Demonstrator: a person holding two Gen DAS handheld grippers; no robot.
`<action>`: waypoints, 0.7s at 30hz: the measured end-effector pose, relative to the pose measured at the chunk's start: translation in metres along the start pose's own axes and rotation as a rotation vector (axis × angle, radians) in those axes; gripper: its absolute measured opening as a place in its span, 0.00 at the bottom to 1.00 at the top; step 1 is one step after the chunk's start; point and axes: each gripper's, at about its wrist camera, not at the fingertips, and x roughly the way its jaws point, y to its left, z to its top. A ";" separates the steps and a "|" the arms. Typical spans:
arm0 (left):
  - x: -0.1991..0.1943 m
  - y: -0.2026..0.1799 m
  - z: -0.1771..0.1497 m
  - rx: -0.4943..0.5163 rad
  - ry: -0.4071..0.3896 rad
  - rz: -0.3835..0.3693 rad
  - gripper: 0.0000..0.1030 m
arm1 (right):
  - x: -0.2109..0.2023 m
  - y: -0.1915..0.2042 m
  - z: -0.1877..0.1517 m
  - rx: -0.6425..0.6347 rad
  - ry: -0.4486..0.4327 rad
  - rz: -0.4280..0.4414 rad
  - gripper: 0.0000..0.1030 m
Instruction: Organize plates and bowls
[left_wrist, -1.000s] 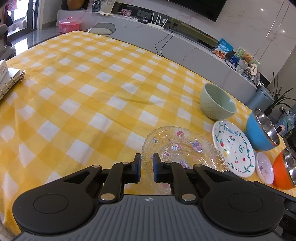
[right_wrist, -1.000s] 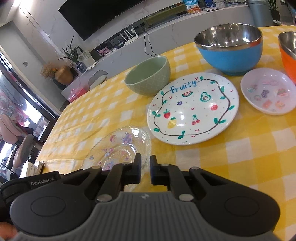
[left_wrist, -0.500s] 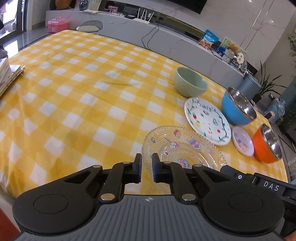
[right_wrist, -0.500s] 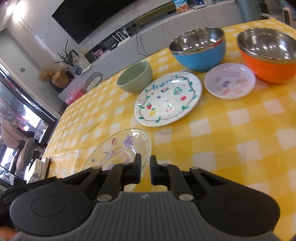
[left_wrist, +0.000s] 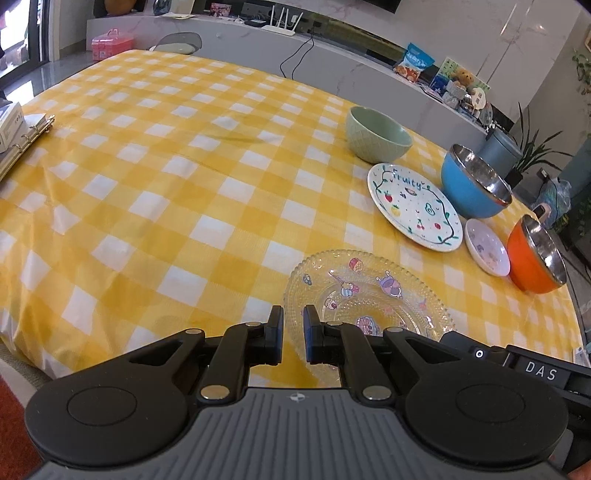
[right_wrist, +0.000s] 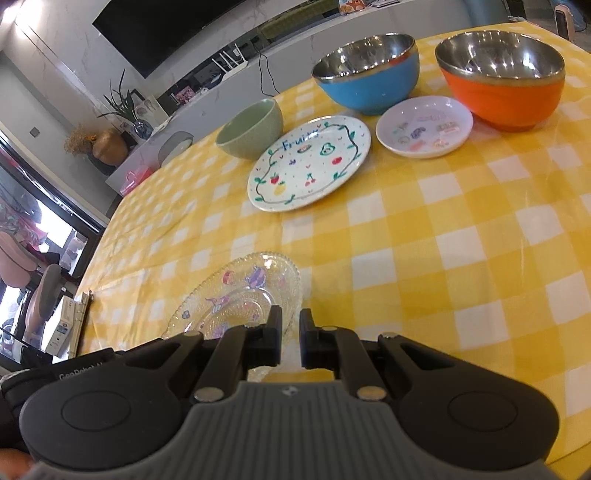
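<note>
A clear glass plate (left_wrist: 369, 295) with cartoon stickers is held by both grippers near the table's front edge. My left gripper (left_wrist: 293, 339) is shut on its left rim. My right gripper (right_wrist: 290, 339) is shut on the right rim of the glass plate (right_wrist: 243, 291). Further back are a white "Fruity" plate (left_wrist: 413, 206), a green bowl (left_wrist: 378, 134), a blue steel bowl (left_wrist: 469, 184), a small pink dish (left_wrist: 485, 251) and an orange steel bowl (left_wrist: 532, 258). They stand close together at the right of the table.
A yellow checked cloth (left_wrist: 184, 184) covers the table, and its left half is bare. A ring binder and a box (left_wrist: 22, 136) lie at the far left edge. The table's front edge (left_wrist: 22, 362) is close below my left gripper.
Both grippers drew back toward the table's front edge with the glass plate between them. The other dishes now look smaller and farther off, and the orange bowl has come fully into view.
</note>
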 end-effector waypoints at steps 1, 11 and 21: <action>-0.001 0.000 -0.001 0.004 0.001 0.002 0.11 | 0.000 -0.001 -0.001 0.004 0.008 -0.001 0.07; 0.002 0.002 -0.008 0.014 0.037 0.031 0.10 | 0.002 -0.001 -0.013 0.002 0.060 -0.027 0.06; -0.001 0.003 -0.007 -0.001 0.023 0.027 0.15 | -0.002 0.000 -0.011 -0.008 0.041 -0.026 0.11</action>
